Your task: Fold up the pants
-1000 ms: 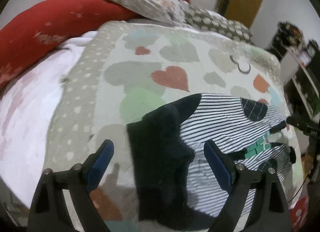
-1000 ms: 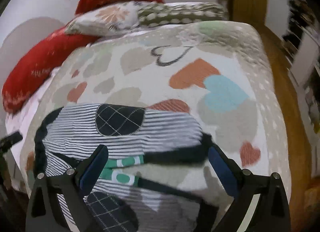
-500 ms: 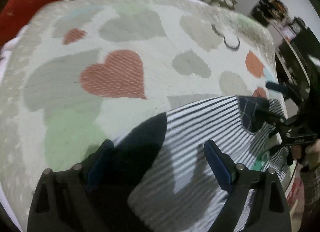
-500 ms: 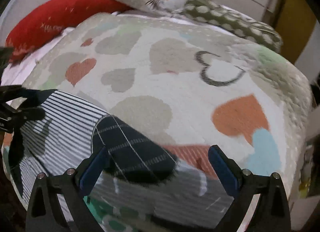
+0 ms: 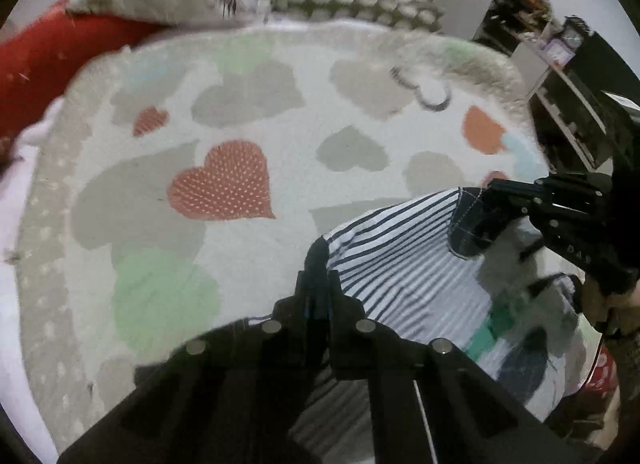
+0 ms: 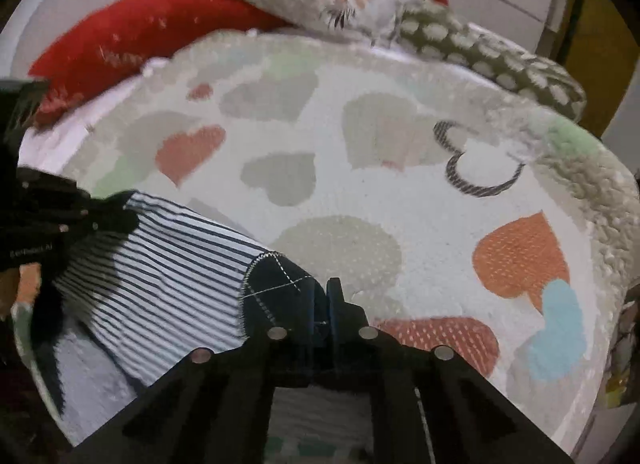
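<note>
The striped pants point(image 5: 404, 264) lie on the near edge of the heart-patterned blanket point(image 5: 248, 132), long axis running crosswise from one gripper to the other, dark cuff end at the left. The left gripper point(image 5: 318, 284) has its fingers pressed together on that dark cuff edge. The right gripper point(image 6: 322, 300) is clamped on the cloth at the navy quilted patch point(image 6: 276, 288). Red pillows point(image 6: 132, 36) sit beyond the blanket.

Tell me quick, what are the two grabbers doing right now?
Left gripper: closed, pinching the dark edge of the striped pants.
Right gripper: closed, pinching the pants at the dark patch.
</note>
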Demonstrator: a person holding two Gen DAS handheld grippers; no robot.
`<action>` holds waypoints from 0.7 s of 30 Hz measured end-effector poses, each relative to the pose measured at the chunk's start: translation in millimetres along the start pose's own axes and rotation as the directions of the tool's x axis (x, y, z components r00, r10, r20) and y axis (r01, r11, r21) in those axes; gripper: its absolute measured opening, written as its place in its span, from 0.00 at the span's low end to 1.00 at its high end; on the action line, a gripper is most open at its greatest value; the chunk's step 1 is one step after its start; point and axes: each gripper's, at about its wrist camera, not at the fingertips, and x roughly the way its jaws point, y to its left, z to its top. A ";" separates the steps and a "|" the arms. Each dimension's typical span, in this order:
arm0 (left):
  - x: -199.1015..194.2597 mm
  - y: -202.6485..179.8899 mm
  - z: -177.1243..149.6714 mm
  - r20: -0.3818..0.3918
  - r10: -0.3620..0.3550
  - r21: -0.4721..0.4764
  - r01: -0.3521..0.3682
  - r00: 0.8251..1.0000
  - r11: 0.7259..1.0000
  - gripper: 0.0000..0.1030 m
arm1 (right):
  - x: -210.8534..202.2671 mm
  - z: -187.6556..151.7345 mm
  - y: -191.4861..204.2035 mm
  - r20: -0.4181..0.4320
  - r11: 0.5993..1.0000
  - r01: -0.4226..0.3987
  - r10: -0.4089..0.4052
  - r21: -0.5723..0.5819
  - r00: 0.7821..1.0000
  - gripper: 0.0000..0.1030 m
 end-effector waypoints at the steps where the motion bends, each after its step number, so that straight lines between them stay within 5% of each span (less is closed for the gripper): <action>1: -8.2 -4.4 -4.8 0.018 -0.002 0.007 0.002 1.000 1.000 0.06 | -11.9 -4.0 3.2 0.021 1.000 -0.002 0.002 0.003 1.000 0.06; 8: -70.0 -33.7 -83.4 0.102 -0.029 0.023 0.027 0.994 0.999 0.06 | -79.3 -59.0 17.3 0.110 0.995 -0.083 0.078 0.050 0.991 0.04; 15: -58.1 -47.4 -169.7 0.059 0.039 -0.006 -0.039 0.997 0.999 0.08 | -84.4 -154.0 38.7 0.049 0.972 -0.197 0.192 0.125 0.980 0.04; 19: -54.6 -45.8 -192.5 0.067 0.022 -0.038 -0.020 0.998 0.999 0.19 | -78.1 -176.6 44.1 0.017 0.991 -0.054 0.052 0.121 0.999 0.06; 20: -55.6 -46.2 -193.4 0.077 0.025 -0.040 -0.022 0.997 0.999 0.21 | -80.4 -169.7 38.2 0.027 0.989 -0.045 0.042 0.140 0.999 0.12; 21: -56.4 -46.8 -193.0 0.084 0.027 -0.048 -0.023 0.996 0.999 0.23 | -82.6 -162.4 31.6 0.037 0.986 -0.038 0.032 0.162 0.999 0.33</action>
